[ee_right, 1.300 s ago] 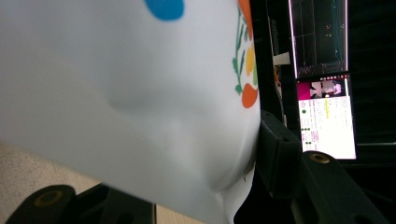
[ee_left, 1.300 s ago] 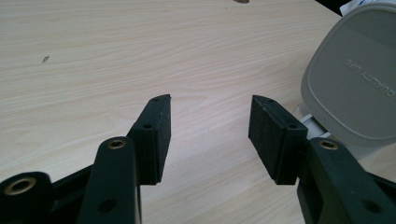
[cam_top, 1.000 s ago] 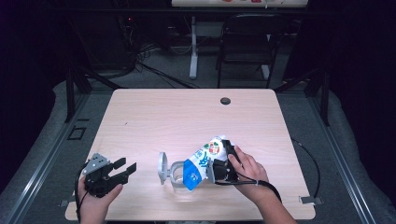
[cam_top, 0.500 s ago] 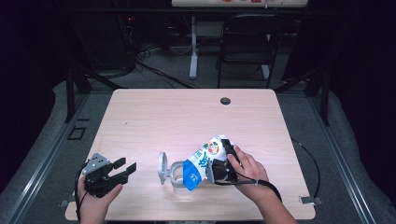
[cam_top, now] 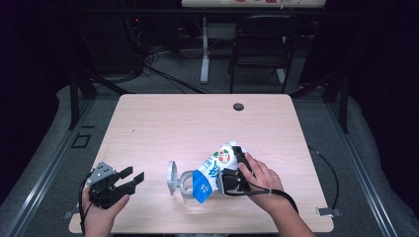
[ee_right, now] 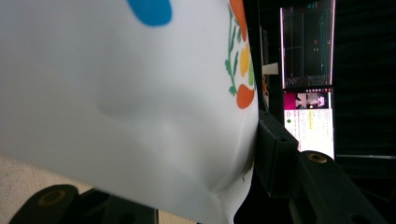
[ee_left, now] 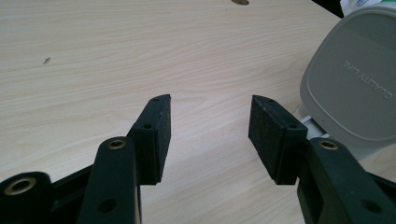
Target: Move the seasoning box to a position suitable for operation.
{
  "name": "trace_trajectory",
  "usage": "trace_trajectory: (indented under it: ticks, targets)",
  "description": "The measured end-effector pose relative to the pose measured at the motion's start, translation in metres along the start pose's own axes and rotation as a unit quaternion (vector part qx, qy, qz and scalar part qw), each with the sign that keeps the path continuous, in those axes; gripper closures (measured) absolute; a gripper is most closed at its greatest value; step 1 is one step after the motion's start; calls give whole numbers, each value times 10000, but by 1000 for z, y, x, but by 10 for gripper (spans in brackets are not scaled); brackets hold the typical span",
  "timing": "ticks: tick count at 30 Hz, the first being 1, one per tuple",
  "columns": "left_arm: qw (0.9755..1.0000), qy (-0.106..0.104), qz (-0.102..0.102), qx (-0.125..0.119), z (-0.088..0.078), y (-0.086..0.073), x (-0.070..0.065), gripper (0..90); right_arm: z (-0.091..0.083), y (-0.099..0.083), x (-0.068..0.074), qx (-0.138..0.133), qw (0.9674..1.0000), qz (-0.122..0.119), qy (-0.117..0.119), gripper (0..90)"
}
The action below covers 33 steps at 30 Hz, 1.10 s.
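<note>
The bag (cam_top: 213,168), white with a blue band and a fruit-and-leaf print, lies tilted near the front edge of the table (cam_top: 197,123), a little right of centre; in the high view its long axis runs from about 2 o'clock down to 8 o'clock, the blue end pointing to 8 o'clock into the mouth of a clear container (cam_top: 188,183), the upper end raised toward 2 o'clock. The right gripper (cam_top: 236,170) clasps the bag at its upper right part, the hand (cam_top: 261,178) behind it at 4 o'clock; in the right gripper view the white bag (ee_right: 126,93) bulges between the jaws, one pad (ee_right: 275,149) pressed against its side, so the tool is holding the bag, set fairly wide around it. The container stands just at 8 o'clock of the bag, its grey lid (cam_top: 172,177) swung open and standing upright at its 9 o'clock side; the left gripper view shows that lid (ee_left: 355,84) close at 2 o'clock of the jaws, its flat face toward the camera. The left gripper (cam_top: 129,178) sits well apart at 9 o'clock of the container, by the table's front left corner, pointing toward 3 o'clock; its jaws stand wide with nothing between the pads (ee_left: 159,135) but bare tabletop.
</note>
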<state>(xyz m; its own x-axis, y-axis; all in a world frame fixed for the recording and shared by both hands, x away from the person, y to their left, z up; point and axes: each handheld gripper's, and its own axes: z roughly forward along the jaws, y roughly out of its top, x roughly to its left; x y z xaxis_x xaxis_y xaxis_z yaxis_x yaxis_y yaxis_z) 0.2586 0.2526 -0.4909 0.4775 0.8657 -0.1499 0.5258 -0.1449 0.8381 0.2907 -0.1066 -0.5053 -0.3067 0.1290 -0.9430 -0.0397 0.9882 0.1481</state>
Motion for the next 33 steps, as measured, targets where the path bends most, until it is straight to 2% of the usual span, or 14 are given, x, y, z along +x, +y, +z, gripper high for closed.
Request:
trace_trajectory:
  ticks: [5,12,18,33]
  targets:
    - [10000,-8,-3,27,0,0,0,498,1,1,0,-93,10000,20,-10,572]
    - [10000,9,-1,1,0,0,0,499,1,2,0,-64,10000,35,8,574]
    - [10000,-2,9,28,0,0,0,499,0,4,-1,-28,9999,-117,-40,577]
    - [10000,-5,-6,0,0,0,0,498,1,5,-1,-78,9998,-178,-77,584]
